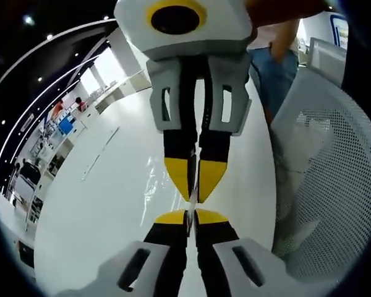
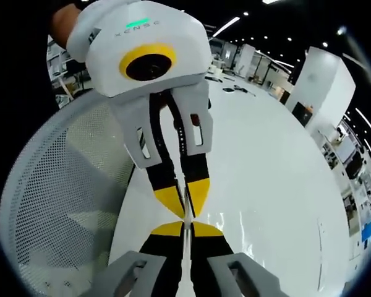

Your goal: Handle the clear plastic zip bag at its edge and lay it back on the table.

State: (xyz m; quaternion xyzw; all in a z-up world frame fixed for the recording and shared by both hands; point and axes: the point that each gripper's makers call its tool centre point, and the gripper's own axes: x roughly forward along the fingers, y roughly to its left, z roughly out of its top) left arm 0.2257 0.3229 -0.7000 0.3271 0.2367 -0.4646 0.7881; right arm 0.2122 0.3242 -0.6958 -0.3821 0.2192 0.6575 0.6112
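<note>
**Both grippers pinched on the bag edge, bag above the table**

We see the two grippers meeting tip to tip. In the left gripper view, our left gripper (image 1: 190,216) rises from the bottom with its yellow-tipped jaws drawn together, and a thin clear sheet runs up between them. The right gripper (image 1: 195,185) comes down from the top of that view, jaws likewise closed on the same sheet. The right gripper view mirrors this: right gripper (image 2: 187,228) below, left gripper (image 2: 185,201) above, the film edge passing through both.

The clear plastic zip bag (image 1: 157,179) shows mainly as glints and creases just left of the jaws, over the white table (image 1: 111,204). We cannot tell whether its lower part touches the tabletop. A white mesh chair (image 1: 334,173) stands beside the table, and a person in jeans (image 1: 278,68) stands at the far end.

Risks, as we judge them: both grips sit on a narrow strip of slick film, so any pull apart could slip the edge out of one pair of jaws. Releasing unevenly could let the bag fold over itself or slide toward the table edge near the chair.
</note>
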